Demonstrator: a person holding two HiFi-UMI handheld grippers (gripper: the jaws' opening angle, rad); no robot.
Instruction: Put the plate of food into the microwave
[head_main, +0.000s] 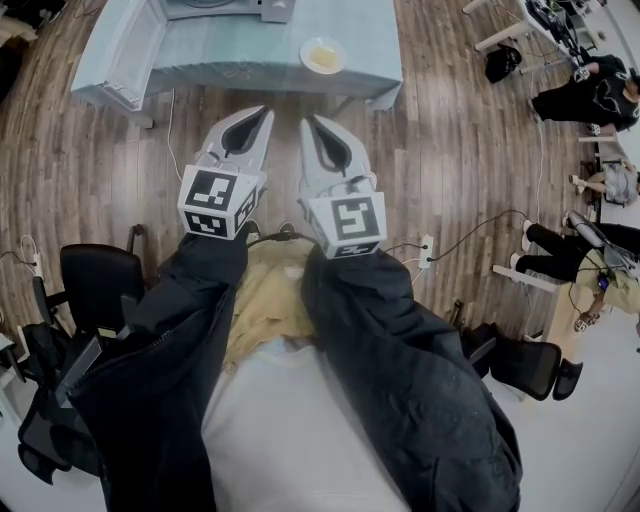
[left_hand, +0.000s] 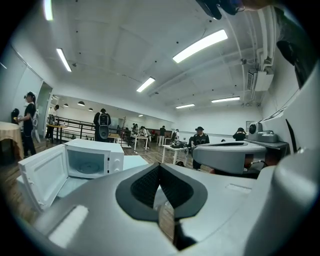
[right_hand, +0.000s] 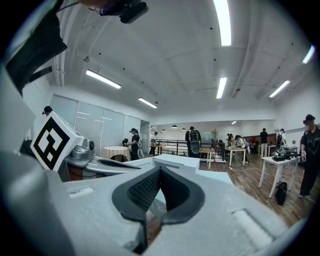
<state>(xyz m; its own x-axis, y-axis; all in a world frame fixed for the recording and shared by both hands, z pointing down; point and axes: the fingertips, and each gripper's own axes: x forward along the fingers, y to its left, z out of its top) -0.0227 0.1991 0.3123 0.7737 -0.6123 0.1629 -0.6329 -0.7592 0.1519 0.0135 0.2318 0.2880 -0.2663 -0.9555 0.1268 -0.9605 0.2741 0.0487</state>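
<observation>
Left claw (head_main: 263, 113) is pressed together with nothing between the jaws. Right claw (head_main: 309, 123) is pressed together too, also empty. Both are side by side over the wood floor (head_main: 450, 150), short of the counter's (head_main: 220, 60) near edge and touching nothing. The plate of food (head_main: 323, 55) sits on the counter by the near edge, toward the right corner, well apart from both claws. The white microwave (left_hand: 95, 159) is on the counter left of the plate, its door (left_hand: 44, 175) swung wide open and its cavity showing a glass turntable. People stand at other tables in the background.
</observation>
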